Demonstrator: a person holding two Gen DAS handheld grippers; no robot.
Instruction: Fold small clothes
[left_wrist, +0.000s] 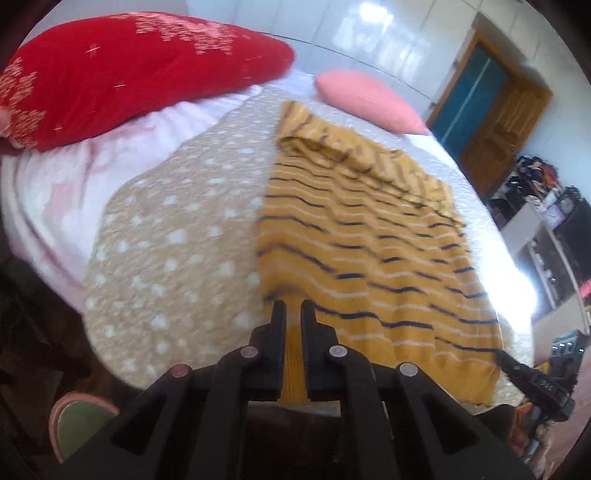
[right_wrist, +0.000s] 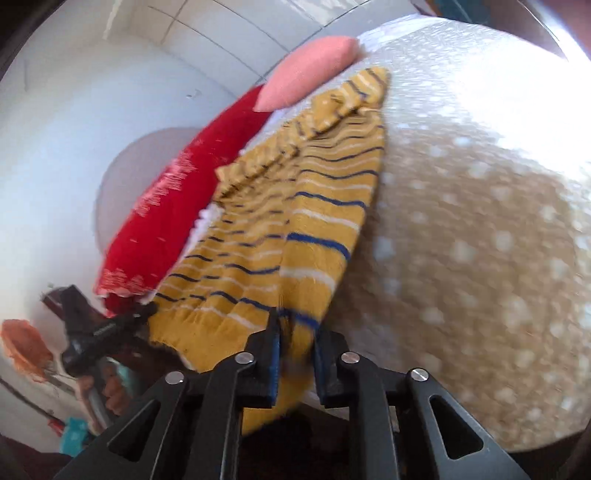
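Mustard striped sweater (left_wrist: 369, 258) blurred, hem pinched by left gripper (left_wrist: 293, 308), right gripper (right_wrist: 295, 325) clamping its corner, fingertips half hidden

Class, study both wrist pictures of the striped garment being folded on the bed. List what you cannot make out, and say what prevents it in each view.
- Left wrist view: the yellow striped garment's hem beneath the left gripper, hidden by its fingers.
- Right wrist view: whether the right gripper truly pinches the cloth; motion blur smears it.
- Left wrist view: clutter on the shelves, too small and overexposed.
- Right wrist view: the bedspread's far edge, washed out by glare.
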